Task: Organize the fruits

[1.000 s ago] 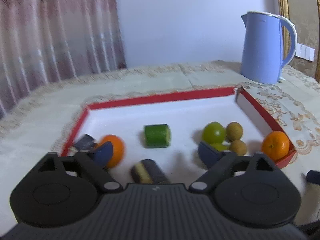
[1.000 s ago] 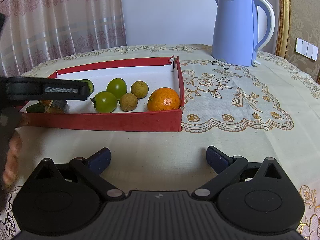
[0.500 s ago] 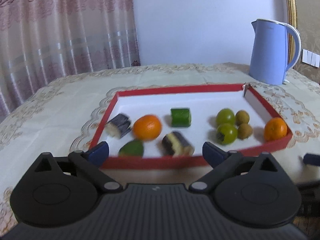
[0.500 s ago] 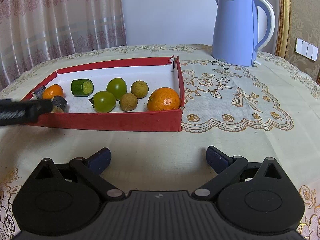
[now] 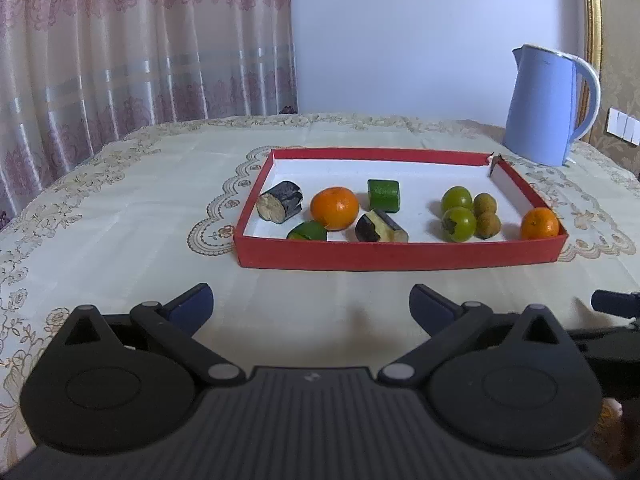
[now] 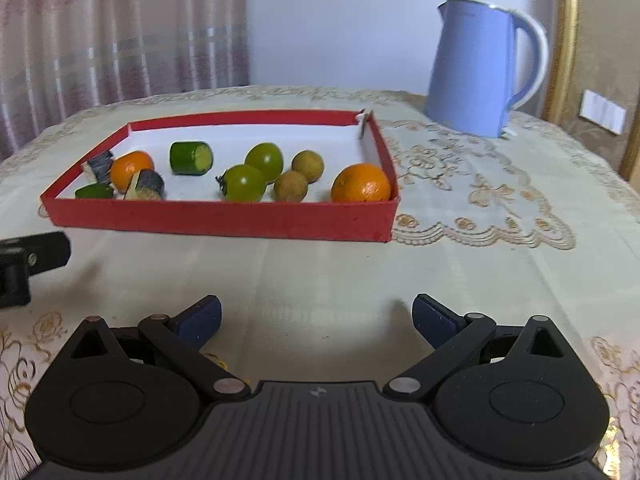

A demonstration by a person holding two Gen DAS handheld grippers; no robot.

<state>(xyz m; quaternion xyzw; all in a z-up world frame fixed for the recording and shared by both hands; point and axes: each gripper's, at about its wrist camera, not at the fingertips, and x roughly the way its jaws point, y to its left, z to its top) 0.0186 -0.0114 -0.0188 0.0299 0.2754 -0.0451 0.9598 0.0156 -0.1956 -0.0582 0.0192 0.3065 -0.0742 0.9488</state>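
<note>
Red tray [image 5: 400,258] holds all the fruit, straight ahead of both grippers; stray orange [image 5: 334,208] sits at its left end among vegetable chunks, nearer left gripper [image 5: 311,303] than right gripper [image 6: 316,318]; both jaws wide, empty

Bare tablecloth [image 5: 312,280] before tray; red front wall [image 5: 400,255] blocks low entry; kettle [image 5: 544,108] behind.

light: soft daylight, even | shadows: faint | focus: right view slightly blurred — edges fisheye-bent
</note>
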